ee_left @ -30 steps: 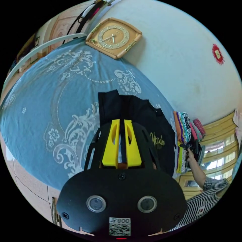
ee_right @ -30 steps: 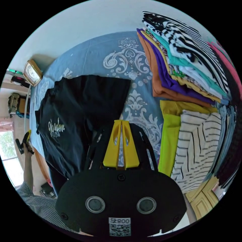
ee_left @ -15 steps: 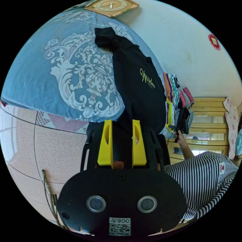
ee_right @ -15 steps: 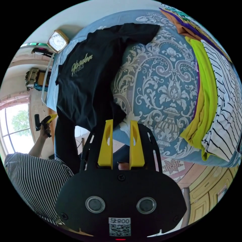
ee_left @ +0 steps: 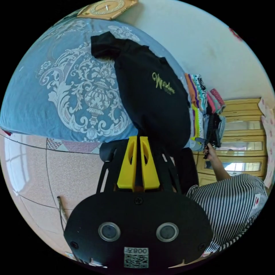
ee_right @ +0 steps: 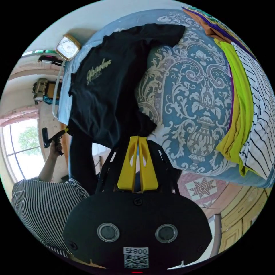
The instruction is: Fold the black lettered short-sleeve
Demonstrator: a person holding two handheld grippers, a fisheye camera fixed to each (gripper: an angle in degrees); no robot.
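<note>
The black short-sleeve (ee_left: 154, 97) with gold lettering lies face up on the blue patterned bedspread (ee_left: 57, 94), its hem hanging over the bed's near edge. My left gripper (ee_left: 138, 139) is shut on one corner of that hem. In the right gripper view the shirt (ee_right: 108, 94) spreads away from me, and my right gripper (ee_right: 138, 139) is shut on the other hem corner. The left gripper (ee_right: 54, 138) also appears there in a hand at the shirt's far corner. The right gripper (ee_left: 206, 140) is seen small in the left gripper view.
A pile of folded clothes (ee_left: 203, 97) sits on the bed beside the shirt, with a lime green piece (ee_right: 240, 114) and a striped one (ee_right: 262, 114) lower down. A clock (ee_right: 68, 47) leans at the bed's far end. Wooden cabinets (ee_left: 243, 143), tiled floor (ee_left: 37, 177) and the person's striped top (ee_right: 40, 206) lie near.
Both grippers stood open at the shirt's hem half a second ago and have now shut on it. A second ago both were further over the bed.
</note>
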